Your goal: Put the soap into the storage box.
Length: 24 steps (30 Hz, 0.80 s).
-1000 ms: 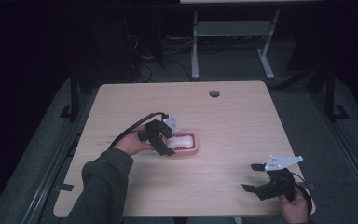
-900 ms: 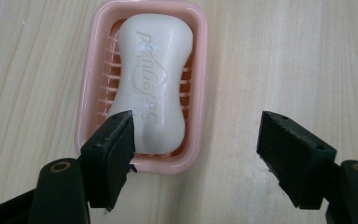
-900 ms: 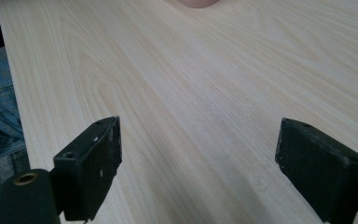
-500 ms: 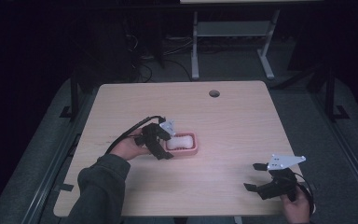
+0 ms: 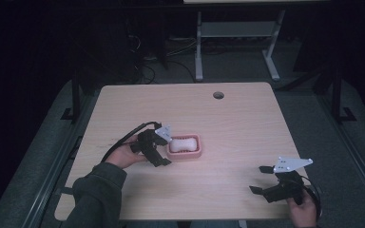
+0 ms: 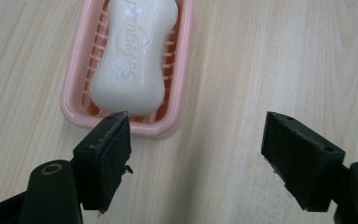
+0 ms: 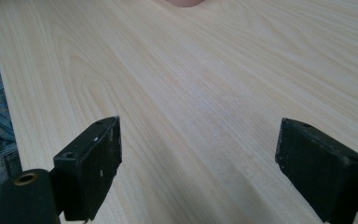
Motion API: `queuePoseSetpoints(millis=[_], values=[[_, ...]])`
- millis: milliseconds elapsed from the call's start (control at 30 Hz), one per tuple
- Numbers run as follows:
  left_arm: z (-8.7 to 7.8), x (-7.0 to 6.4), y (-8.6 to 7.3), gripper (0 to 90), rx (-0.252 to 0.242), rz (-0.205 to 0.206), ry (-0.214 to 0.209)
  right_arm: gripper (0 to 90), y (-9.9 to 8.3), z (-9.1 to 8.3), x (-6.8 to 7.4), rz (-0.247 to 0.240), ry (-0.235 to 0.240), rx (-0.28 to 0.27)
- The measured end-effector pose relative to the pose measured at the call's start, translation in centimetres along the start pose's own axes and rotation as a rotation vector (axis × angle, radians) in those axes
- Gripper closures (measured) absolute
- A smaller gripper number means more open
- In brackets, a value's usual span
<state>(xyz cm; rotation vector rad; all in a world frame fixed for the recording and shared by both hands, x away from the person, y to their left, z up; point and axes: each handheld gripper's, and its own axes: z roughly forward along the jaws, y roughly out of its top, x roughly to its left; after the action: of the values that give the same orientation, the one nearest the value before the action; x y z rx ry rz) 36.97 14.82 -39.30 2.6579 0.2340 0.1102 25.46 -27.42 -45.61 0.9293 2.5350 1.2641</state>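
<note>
At left of centre in the high view, the left gripper (image 5: pixel 158 148) sits just beside the pink soap dish (image 5: pixel 190 153), jaws spread wide and empty, apparently lined up on the white soap bar (image 6: pixel 133 56) lying in the dish. At lower right, the right gripper (image 5: pixel 269 182) rests well apart, jaws wide over the bare table (image 7: pixel 205 93). The dish's far end is cut off in the left gripper view, and the bar's embossed lettering is partly unreadable.

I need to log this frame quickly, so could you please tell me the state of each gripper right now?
Left gripper: open, holding nothing, beside the pink soap dish.
Right gripper: open, holding nothing, over bare table.
</note>
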Motion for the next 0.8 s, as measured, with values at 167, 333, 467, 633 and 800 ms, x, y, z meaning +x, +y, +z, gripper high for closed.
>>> queuePoseSetpoints(millis=[167,333,467,633,800], values=[[-0.1,-0.2,-0.6,22.8,0.004,-0.006,0.003,14.2,-0.1,-0.1,-0.1,0.009,-0.008,-0.004],[-0.1,-0.4,-1.1,22.8,-0.009,-0.018,0.010,14.2,-0.1,-0.2,-0.1,0.016,-0.011,-0.004],[-0.2,-0.6,-1.5,22.7,-0.014,-0.029,0.014,14.2,-0.2,-0.1,-0.1,0.017,-0.012,0.001],[-0.5,-0.8,-1.7,22.7,-0.015,-0.034,0.014,14.2,-0.2,-0.1,-0.2,0.018,-0.012,0.000],[-0.6,-1.1,-2.0,22.7,-0.020,-0.031,0.020,14.2,-0.3,-0.1,-0.2,0.023,-0.015,0.000]])
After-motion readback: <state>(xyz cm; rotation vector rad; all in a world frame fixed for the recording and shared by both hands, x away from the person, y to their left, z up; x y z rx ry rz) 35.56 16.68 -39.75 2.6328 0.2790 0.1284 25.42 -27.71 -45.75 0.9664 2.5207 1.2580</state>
